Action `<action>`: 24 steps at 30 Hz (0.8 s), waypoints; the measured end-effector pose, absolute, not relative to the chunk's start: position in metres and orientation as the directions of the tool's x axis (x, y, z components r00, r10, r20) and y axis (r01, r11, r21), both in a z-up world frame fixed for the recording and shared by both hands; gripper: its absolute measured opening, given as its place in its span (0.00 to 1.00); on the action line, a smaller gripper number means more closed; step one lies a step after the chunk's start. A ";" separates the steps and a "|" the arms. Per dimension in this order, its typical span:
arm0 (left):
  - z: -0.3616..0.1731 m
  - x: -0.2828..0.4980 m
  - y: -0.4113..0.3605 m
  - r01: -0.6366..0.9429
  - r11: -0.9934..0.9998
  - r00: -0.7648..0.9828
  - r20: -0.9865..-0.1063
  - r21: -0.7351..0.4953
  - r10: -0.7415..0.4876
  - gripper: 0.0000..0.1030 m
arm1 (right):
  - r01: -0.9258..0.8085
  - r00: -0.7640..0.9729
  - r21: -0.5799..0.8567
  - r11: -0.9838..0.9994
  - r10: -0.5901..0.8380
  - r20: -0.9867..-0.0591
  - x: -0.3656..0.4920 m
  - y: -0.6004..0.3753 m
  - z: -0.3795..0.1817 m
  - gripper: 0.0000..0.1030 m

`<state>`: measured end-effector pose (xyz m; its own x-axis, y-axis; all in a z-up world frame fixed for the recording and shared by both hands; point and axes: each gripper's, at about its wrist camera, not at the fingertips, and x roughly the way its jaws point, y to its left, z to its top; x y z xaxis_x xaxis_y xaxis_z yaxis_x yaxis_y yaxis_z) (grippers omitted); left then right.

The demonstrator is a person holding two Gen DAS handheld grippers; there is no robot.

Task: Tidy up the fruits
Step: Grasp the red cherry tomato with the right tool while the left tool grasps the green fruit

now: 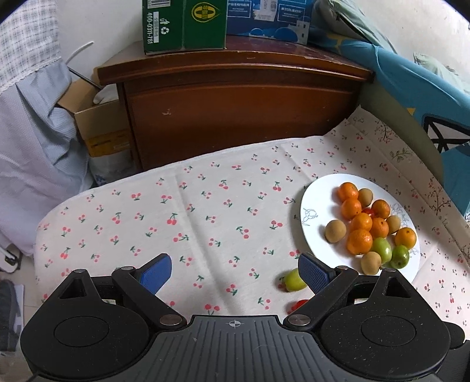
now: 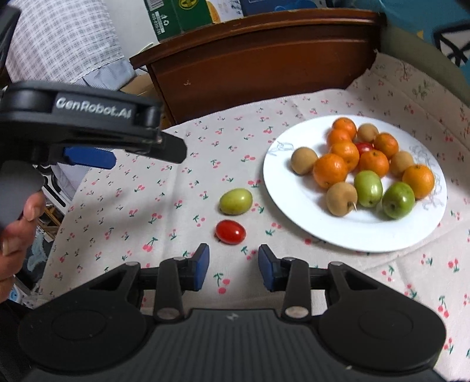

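Note:
A white plate (image 2: 282, 188) on the cherry-print cloth holds several oranges (image 2: 330, 170), brown fruits (image 2: 304, 160), two green fruits (image 2: 368, 188) and a red tomato (image 2: 364, 147). A loose green fruit (image 2: 236, 201) and a loose red tomato (image 2: 230, 231) lie on the cloth left of the plate. My right gripper (image 2: 233, 264) is open and empty, just short of the tomato. My left gripper (image 1: 235, 271) is open and empty; the green fruit (image 1: 293, 280) and tomato (image 1: 298, 304) sit beside its right finger. The plate (image 1: 311, 205) lies to its right.
A dark wooden cabinet (image 1: 235, 102) stands behind the table with green (image 1: 185, 26) and blue boxes (image 1: 267, 17) on top. Clothes (image 1: 32, 147) and a cardboard box (image 1: 97, 123) are at the left. The left gripper's body (image 2: 88, 129) crosses the right view's left side.

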<state>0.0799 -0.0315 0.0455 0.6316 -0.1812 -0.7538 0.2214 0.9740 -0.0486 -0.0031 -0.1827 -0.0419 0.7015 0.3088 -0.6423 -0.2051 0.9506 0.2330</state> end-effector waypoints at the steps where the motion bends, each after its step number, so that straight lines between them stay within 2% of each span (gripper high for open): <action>1: 0.044 0.081 -0.033 0.226 0.973 0.629 -0.756 -0.045 -0.181 0.92 | -0.205 0.705 0.226 0.952 0.304 -0.641 -0.001 -0.182 -0.043 0.37; 7: 0.036 0.087 -0.034 0.234 0.971 0.606 -0.773 -0.051 -0.187 0.92 | -0.207 0.721 0.210 0.955 0.294 -0.627 0.007 -0.179 -0.046 0.33; 10: 0.032 0.088 -0.036 0.239 0.970 0.600 -0.779 -0.042 -0.182 0.92 | -0.222 0.723 0.198 0.955 0.298 -0.623 0.010 -0.176 -0.047 0.23; 20: 0.023 0.077 -0.049 0.358 0.934 0.577 -0.788 0.011 -0.212 0.92 | -0.181 0.688 0.229 0.956 0.290 -0.666 -0.007 -0.195 -0.041 0.22; 24: 0.020 0.071 -0.060 0.434 0.901 0.562 -0.783 0.005 -0.267 0.92 | -0.142 0.680 0.252 0.957 0.279 -0.678 -0.015 -0.210 -0.041 0.22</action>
